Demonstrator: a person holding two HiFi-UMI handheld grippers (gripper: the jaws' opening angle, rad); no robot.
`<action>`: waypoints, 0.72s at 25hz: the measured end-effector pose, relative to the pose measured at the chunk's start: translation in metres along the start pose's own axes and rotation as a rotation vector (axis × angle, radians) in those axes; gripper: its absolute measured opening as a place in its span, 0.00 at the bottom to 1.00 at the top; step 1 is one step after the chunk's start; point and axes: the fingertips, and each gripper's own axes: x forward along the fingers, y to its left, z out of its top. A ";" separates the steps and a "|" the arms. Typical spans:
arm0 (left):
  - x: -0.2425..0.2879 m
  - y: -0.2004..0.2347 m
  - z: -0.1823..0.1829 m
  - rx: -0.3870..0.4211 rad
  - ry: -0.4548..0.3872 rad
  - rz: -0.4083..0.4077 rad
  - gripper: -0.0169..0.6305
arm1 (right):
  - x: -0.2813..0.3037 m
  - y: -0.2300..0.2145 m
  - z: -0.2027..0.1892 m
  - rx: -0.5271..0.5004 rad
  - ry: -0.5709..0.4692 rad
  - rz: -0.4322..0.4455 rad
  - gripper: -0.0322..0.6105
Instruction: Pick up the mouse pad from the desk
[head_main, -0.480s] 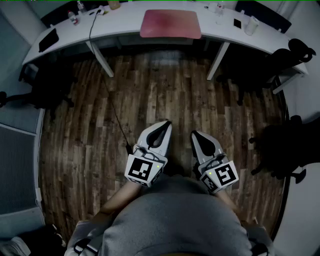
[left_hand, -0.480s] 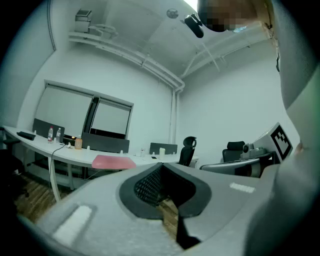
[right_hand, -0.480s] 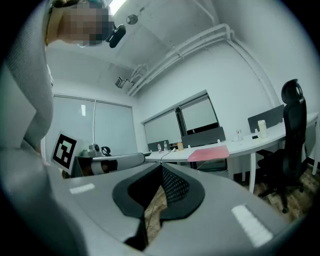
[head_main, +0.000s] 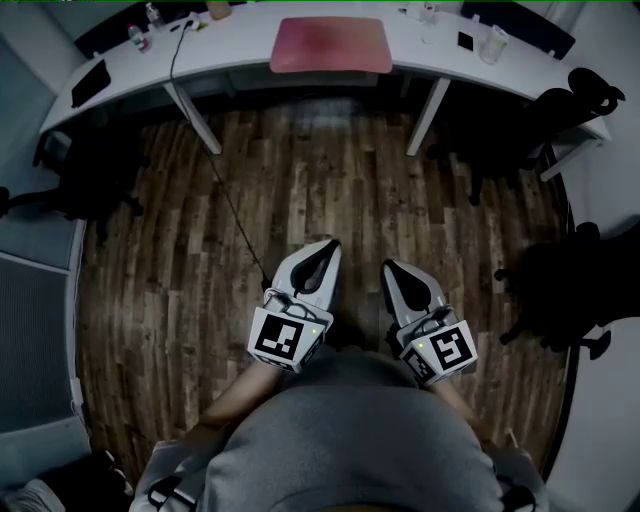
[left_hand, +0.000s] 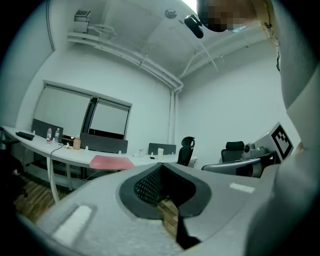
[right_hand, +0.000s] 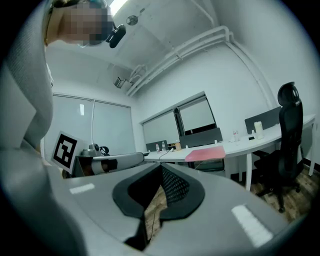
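Change is slight in the head view: the white tabletop (head_main: 230, 48) and the pink mouse pad (head_main: 330, 45) on it sit a touch further left and higher in the picture than half a second ago. The left tongs (head_main: 324, 247) and right tongs (head_main: 392, 268) keep their place side by side, close in front of the person's body, over the wooden floor (head_main: 330, 170). I read that as a small shift of the head or a first step, not a reach. The pad lies flat at the middle of the tabletop, up against its near edge and well apart from both tongs, so the whole approach is yet to come. A dark cable (head_main: 232, 210) trails from the tabletop across the floor toward the left tongs and may want care underfoot.

The left gripper view settles what the head view cannot: the left tongs (left_hand: 162, 192) are pressed together with nothing in them, only floor showing beneath the tips. It also gives the pad (left_hand: 111, 161) from the side, thin and level, with bottles (left_hand: 52, 135) far off toward the tabletop's left end.

The right gripper view says the same of the right tongs (right_hand: 161, 192): closed and empty. Here the pad (right_hand: 205, 153) lies ahead and a little right. A black office chair (right_hand: 287, 130) stands upright beside the tabletop, clear in outline where the head view gives only a dark shape.
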 end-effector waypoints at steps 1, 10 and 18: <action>0.000 -0.001 0.000 -0.001 0.000 0.002 0.02 | -0.001 -0.001 0.000 -0.001 0.001 0.001 0.05; 0.007 -0.010 -0.002 -0.003 0.016 0.033 0.02 | -0.009 -0.006 -0.016 0.086 0.049 0.054 0.05; 0.012 -0.027 -0.012 0.002 0.023 0.081 0.02 | -0.023 -0.014 -0.030 0.159 0.064 0.113 0.05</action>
